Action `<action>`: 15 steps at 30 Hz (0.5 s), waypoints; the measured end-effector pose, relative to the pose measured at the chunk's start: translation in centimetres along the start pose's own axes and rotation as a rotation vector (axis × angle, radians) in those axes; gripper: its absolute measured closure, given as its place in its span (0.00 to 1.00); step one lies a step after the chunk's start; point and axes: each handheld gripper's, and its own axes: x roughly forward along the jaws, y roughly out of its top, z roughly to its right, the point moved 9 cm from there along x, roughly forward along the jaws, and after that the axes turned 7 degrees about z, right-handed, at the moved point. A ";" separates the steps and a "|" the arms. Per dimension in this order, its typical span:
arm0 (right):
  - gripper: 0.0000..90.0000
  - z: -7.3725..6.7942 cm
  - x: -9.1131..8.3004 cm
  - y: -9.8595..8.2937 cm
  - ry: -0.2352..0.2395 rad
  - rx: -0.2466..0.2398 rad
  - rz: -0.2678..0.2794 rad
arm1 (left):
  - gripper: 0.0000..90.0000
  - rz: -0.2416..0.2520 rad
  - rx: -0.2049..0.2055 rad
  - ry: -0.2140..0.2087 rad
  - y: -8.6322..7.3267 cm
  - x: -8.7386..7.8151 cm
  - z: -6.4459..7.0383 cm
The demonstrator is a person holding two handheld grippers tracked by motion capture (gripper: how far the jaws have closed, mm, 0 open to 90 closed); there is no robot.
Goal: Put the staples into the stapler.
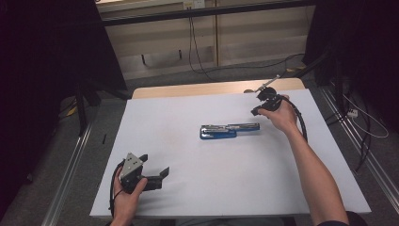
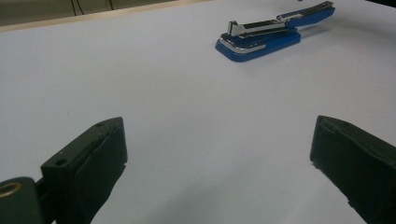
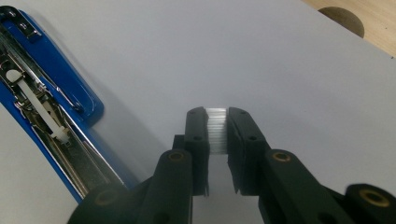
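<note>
While the blue stapler (image 1: 229, 130) is lying opened out flat near the middle of the white counter (image 1: 188, 188), its metal staple channel (image 3: 44, 116) is facing up, and what the channel contains cannot be told. Just beside the stapler's far end, the right gripper (image 3: 217, 122) is pinching a pale strip of staples (image 3: 217, 130) between its jaws. Well apart at the near left corner, the left gripper (image 1: 155, 170) is resting with its jaws spread wide, holding nothing.
</note>
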 end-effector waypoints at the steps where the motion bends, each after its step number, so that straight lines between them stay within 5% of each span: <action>1: 0.88 0.0 0.0 0.0 0.001 0.006 0.008 | 0.05 -0.004 0.000 -0.003 0.0 0.0 0.0; 15: 0.88 -1.6 -1.5 0.8 0.055 -0.033 0.114 | 0.04 -0.003 -0.005 0.002 -0.1 0.0 -0.1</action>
